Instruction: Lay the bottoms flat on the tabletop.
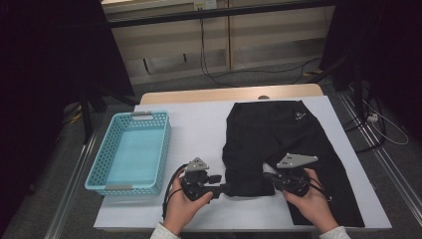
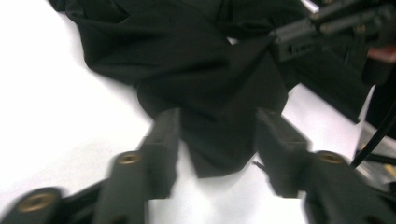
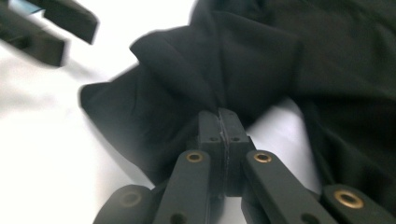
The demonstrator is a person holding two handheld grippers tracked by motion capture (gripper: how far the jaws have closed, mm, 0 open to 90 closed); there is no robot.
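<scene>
Pinching black trousers (image 1: 278, 144) w/ right gripper (image 1: 271, 180), left gripper (image 1: 221, 189) spread at the hem.

Landmark = blue basket (image 1: 130, 154) on the white table cover (image 1: 199, 129): trousers lie flat to the basket's right, waistband at the far end, one leg folded back twd the near edge. Right gripper, well right of basket, has jaws pressed together on a fold of the fabric, cloth bunched up betw. the pads. Left gripper, just right of basket's near corner, has jaws apart w/ the leg's loose corner lying betw. them, pads not pressing it. Both hands hold their grippers nr the near table edge.
</scene>
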